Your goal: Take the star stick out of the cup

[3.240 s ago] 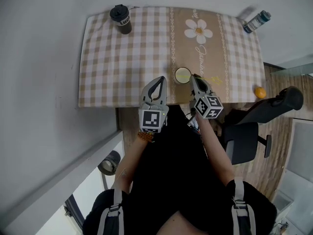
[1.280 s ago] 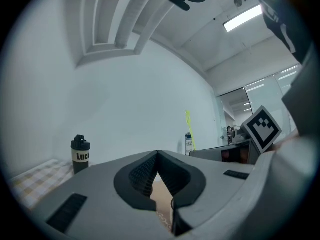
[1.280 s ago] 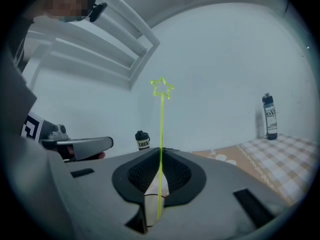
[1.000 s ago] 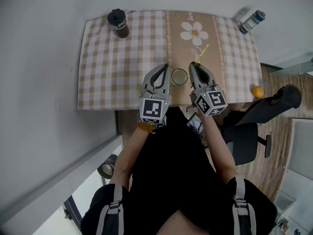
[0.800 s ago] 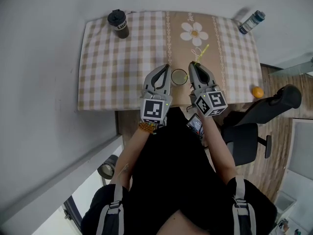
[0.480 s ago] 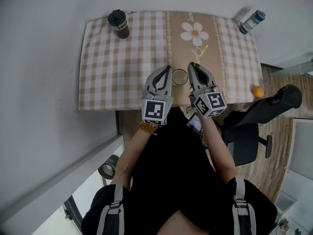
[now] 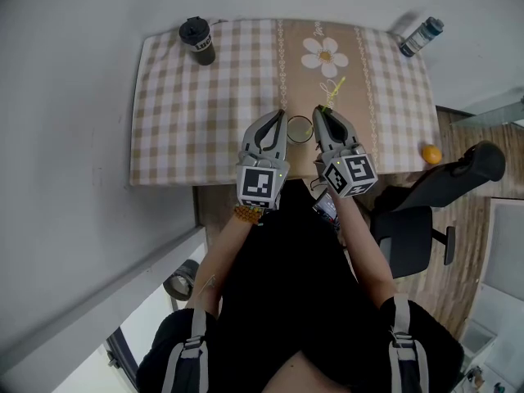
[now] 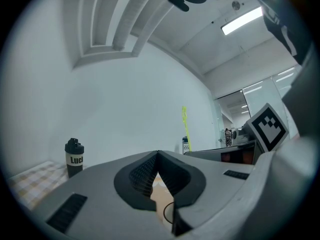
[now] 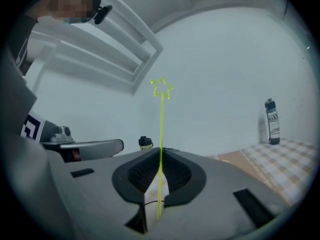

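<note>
My right gripper (image 7: 321, 110) is clamped on the star stick (image 9: 161, 129) – the thin yellow-green shaft runs straight up between the ribbed pads, and the outlined star sits at its top, high above the jaws. The stick's lower end hangs a little below the pads and touches nothing that I can see. From the head view the stick is out of the cup (image 7: 300, 128), just to the right of its rim.

The cup stands on the table (image 7: 188, 113) near the middle of the near edge, on the tan runner. It sits between my two grippers, and its mouth looks bare.

My left gripper (image 7: 282, 113) hovers just left of the cup with its jaws together and nothing between them – only a sliver of cloth and an arc of the cup's rim show under the pads.

A black tumbler (image 7: 198, 39) stands at the far left corner of the table and a bottle (image 7: 420, 33) at the far right corner.
</note>
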A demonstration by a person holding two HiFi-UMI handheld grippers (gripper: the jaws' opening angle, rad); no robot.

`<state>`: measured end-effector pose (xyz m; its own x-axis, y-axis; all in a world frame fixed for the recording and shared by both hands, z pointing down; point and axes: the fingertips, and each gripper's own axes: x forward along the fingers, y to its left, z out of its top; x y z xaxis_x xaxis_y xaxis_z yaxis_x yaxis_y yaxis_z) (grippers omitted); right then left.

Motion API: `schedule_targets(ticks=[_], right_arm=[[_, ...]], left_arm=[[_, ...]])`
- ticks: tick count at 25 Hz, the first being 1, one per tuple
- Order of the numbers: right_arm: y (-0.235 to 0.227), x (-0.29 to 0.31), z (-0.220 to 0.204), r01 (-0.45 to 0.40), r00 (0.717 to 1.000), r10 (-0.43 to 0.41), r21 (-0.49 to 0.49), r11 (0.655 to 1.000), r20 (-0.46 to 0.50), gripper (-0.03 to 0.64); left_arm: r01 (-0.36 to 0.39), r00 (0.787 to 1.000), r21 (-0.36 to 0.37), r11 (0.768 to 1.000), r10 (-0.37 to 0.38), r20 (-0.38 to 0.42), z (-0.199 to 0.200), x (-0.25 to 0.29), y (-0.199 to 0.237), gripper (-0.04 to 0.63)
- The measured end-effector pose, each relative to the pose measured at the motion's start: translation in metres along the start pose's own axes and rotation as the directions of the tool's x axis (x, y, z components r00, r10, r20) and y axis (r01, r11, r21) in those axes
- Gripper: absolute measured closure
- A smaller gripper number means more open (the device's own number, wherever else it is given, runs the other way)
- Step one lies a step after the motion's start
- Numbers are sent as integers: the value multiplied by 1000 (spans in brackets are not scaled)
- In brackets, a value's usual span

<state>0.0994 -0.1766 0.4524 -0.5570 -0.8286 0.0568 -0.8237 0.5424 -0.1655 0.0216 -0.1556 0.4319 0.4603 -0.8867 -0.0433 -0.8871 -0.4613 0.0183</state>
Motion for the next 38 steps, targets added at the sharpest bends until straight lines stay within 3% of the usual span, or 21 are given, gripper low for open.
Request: schedule_targets(ticks=[38], right_arm=[[2,5,-9,-19,1000,19,-11,1000,-12,600]], left_arm=[[5,1000,-14,1000,-6,-17,-14,7,0,603]])
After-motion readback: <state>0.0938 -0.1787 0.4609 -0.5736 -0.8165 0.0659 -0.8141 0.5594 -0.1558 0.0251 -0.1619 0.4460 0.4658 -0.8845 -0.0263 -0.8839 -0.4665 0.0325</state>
